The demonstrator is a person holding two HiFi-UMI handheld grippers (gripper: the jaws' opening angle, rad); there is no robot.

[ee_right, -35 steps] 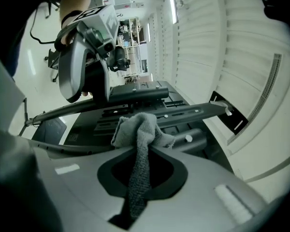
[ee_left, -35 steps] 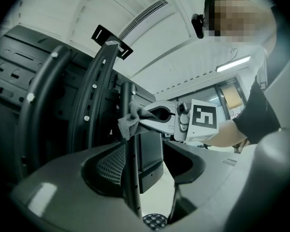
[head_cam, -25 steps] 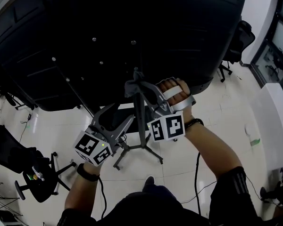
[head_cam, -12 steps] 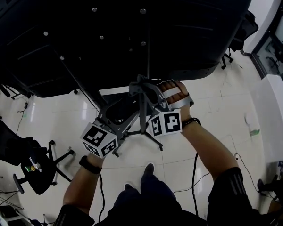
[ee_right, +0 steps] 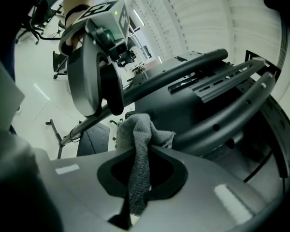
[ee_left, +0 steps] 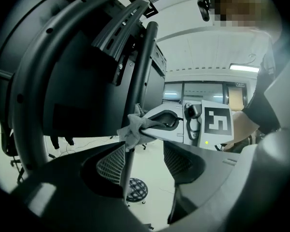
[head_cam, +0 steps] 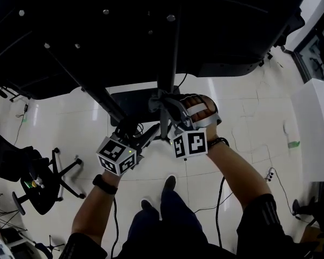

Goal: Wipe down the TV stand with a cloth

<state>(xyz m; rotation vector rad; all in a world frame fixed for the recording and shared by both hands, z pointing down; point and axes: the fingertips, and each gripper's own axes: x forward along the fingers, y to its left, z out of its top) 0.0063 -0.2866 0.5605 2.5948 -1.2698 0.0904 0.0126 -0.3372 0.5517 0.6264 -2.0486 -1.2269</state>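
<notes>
The black TV stand's upright pole (head_cam: 166, 63) runs down from the TV's dark back (head_cam: 124, 26). My right gripper (head_cam: 157, 104) is shut on a grey cloth (head_cam: 153, 100) and presses it against that pole. In the right gripper view the cloth (ee_right: 140, 144) hangs from between the shut jaws of the right gripper (ee_right: 142, 153). My left gripper (head_cam: 138, 135) sits just below and to the left, open. In the left gripper view the thin pole (ee_left: 135, 105) passes between the spread jaws of the left gripper (ee_left: 145, 166), near the left pad, and the cloth (ee_left: 133, 129) bunches on it.
A slanting black strut (head_cam: 94, 90) and a dark base plate (head_cam: 130, 99) belong to the stand. Black office chairs (head_cam: 40, 185) stand at the left, a cable (head_cam: 220, 198) lies on the white tiled floor, and a white counter (head_cam: 316, 128) is at the right. The person's feet (head_cam: 169, 183) are below the grippers.
The left gripper has come up and in, from beside the stand to around the pole below the cloth. The right gripper keeps the cloth on the pole. The head view has shifted further under the TV.
</notes>
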